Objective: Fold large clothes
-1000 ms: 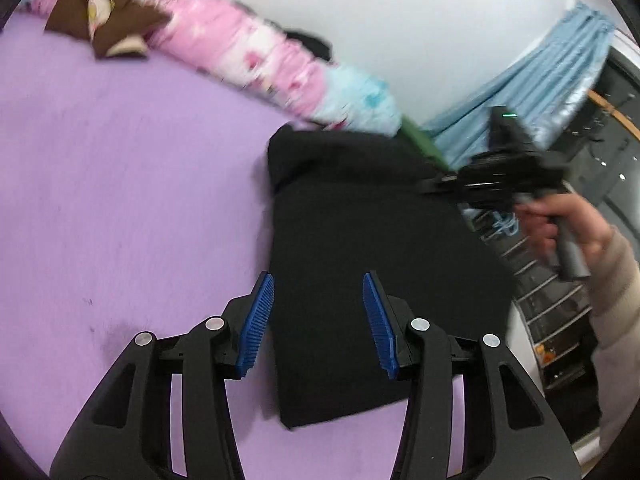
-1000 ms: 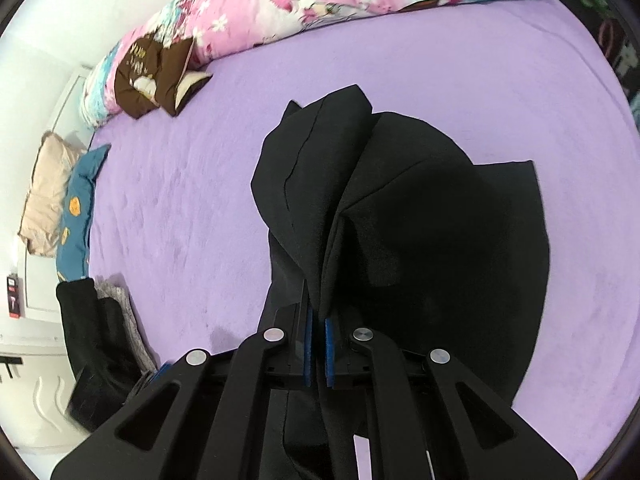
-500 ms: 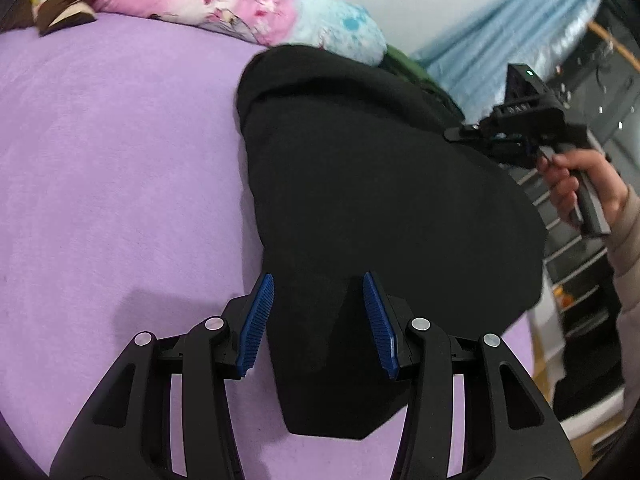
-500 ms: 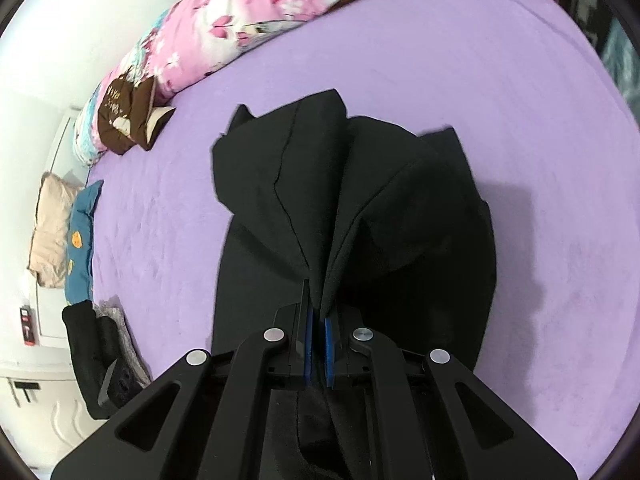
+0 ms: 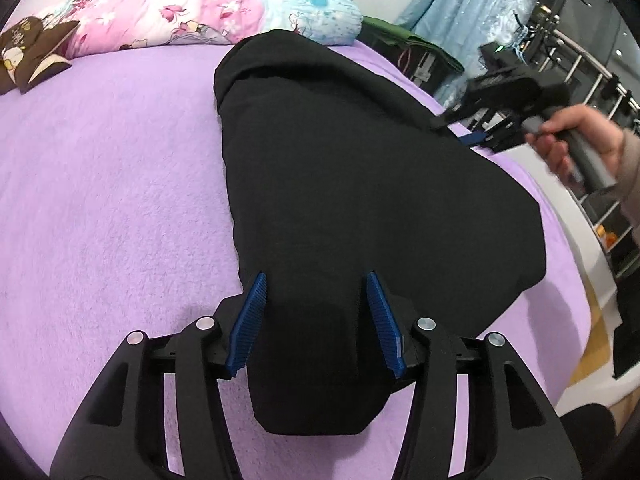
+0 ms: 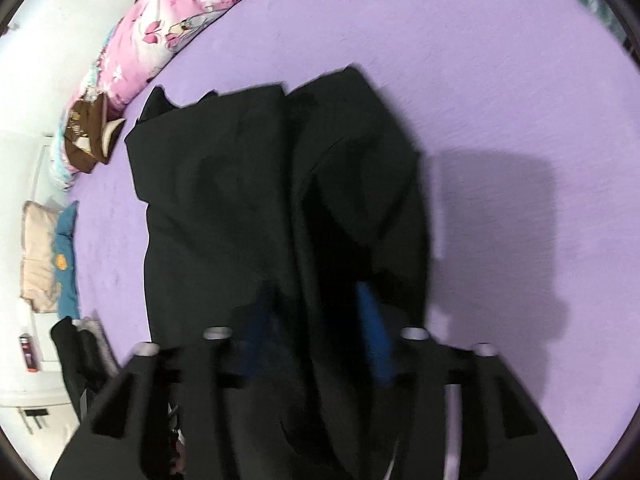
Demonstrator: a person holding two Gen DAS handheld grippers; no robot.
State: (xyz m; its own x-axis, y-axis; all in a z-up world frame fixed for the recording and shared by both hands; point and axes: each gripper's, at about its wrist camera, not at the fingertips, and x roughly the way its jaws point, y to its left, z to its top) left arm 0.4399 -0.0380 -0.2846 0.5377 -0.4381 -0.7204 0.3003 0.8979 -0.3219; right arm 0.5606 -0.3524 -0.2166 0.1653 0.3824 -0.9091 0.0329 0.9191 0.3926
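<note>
A large black garment [image 5: 352,184] lies folded on the purple bedsheet [image 5: 100,200]. My left gripper [image 5: 316,292] is open, its blue pads on either side of the garment's near end, which sits between the fingers. My right gripper [image 6: 316,320] is open in the blurred right wrist view, with the black cloth [image 6: 248,184] draped between its blue pads. The right gripper also shows in the left wrist view [image 5: 476,128], held by a hand at the garment's far right edge.
A pink and blue floral quilt [image 5: 192,16] and a brown plush [image 5: 28,52] lie along the far edge of the bed. Blue curtains [image 5: 472,8] and metal shelving [image 5: 592,80] stand to the right. Pillows [image 6: 44,256] and dark clothes [image 6: 76,352] lie at the left.
My right gripper has opened, letting go of the black cloth, which dropped flatter onto the bed. My left gripper has moved forward so the garment's near end sits between its fingers.
</note>
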